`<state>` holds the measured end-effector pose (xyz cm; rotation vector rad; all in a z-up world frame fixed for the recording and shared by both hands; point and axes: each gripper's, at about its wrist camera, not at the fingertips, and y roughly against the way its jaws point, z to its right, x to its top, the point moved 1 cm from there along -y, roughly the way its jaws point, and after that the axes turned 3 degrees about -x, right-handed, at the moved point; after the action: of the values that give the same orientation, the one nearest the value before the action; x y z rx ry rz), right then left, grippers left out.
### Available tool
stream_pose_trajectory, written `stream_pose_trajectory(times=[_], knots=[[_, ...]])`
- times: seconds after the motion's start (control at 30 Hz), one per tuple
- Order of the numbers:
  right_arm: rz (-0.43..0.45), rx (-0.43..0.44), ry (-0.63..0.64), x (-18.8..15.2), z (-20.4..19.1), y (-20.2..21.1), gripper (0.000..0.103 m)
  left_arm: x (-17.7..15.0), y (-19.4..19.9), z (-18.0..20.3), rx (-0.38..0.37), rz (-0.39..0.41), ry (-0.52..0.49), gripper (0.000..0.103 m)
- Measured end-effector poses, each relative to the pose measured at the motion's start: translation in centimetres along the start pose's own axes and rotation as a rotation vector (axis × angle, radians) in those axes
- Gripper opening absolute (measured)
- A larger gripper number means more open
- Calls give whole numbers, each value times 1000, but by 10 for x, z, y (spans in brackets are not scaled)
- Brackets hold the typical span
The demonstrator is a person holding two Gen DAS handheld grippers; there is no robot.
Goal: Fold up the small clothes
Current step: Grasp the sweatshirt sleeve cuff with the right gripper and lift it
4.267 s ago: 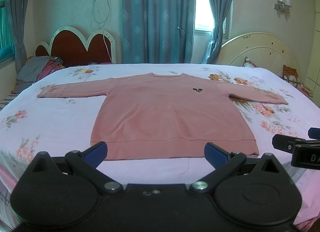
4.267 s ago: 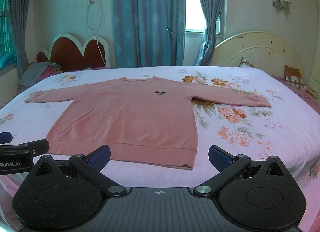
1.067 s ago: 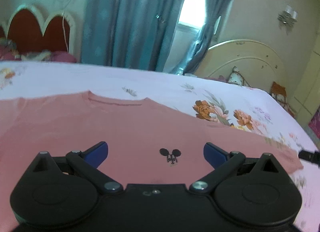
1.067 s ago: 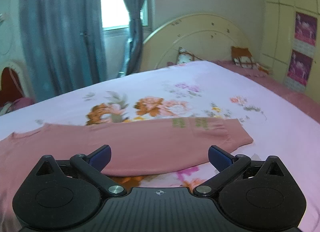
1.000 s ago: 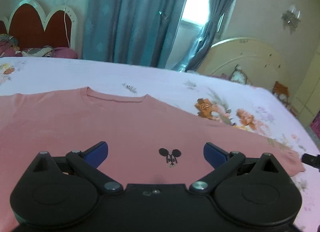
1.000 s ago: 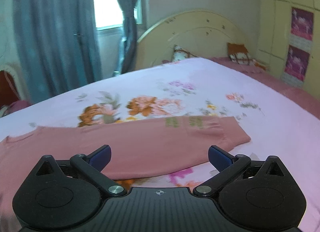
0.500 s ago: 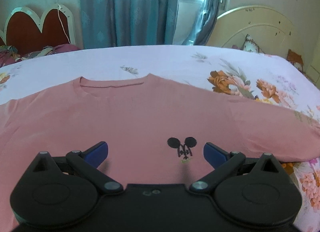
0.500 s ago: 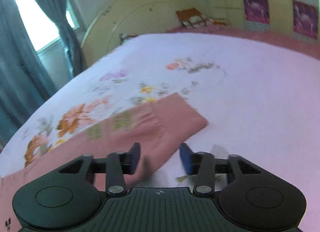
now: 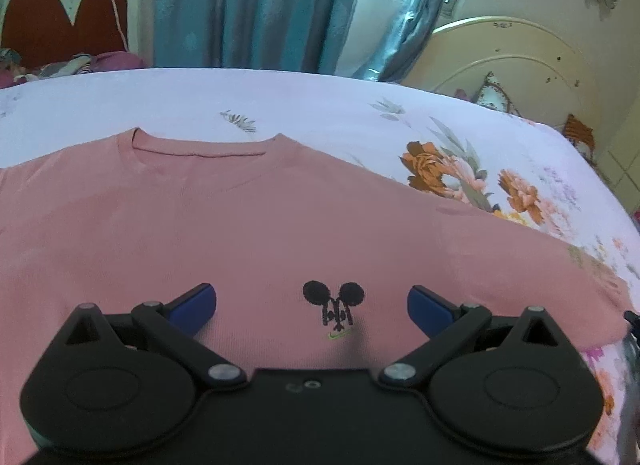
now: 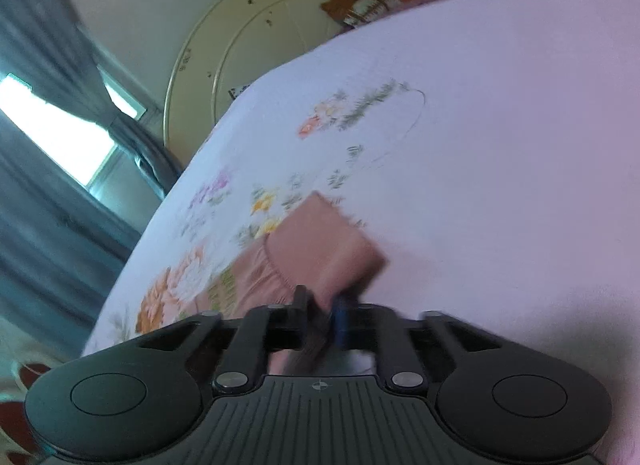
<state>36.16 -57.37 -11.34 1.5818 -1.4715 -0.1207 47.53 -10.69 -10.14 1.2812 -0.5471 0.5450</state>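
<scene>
On the bed: a pink sweater (image 9: 240, 233) is lying flat on the floral bedsheet (image 9: 320, 105), neckline toward the curtains (image 9: 256, 5).
Left claw (image 9: 312, 305): it is hovering over the chest with jaws standing wide, the black mouse emblem (image 9: 333, 301) showing between them, gripping nothing.
Right claw (image 10: 320, 317): its jaws have just been closing and are now pinching the sleeve cuff (image 10: 324, 249) between them.
Sleeve: it is stretching away toward the bed's right side.

A soft, matt knit cloth is seen in the pink sweatshirt (image 9: 240, 225); smooth printed cotton in the floral bedsheet (image 9: 320, 105); matt black plastic in the left claw (image 9: 312, 305).
</scene>
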Motion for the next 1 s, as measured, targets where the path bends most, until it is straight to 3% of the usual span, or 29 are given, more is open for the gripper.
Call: stream_pose_trajectory(times=[0.07,0.17,0.2,0.27,0.3,0.53,0.7,0.93,1.0], knots=[[21,-5,80,5,-13,7,6,1,7,-5,20,18,-20,102],[153,-1,199,14,-36,33,6,2,14,-18,73,22,-36,103],[149,-60,214,15,-37,30,5,1,14,-24,83,-2,-37,103],[17,-172,168,17,-31,4,6,0,13,-37,96,-39,-37,103],[2,-182,170,15,-32,0,6,-1,14,-43,101,-53,-38,103],[67,-84,377,-15,-118,31,6,-9,27,-90,136,-30,-18,103],[27,59,551,-81,-209,44,6,-9,32,-130,113,-32,18,102],[-107,275,837,-236,-341,43,6,-14,55,-192,132,-7,40,101],[-134,323,947,-284,-368,42,6,-16,64,-210,115,0,48,92]])
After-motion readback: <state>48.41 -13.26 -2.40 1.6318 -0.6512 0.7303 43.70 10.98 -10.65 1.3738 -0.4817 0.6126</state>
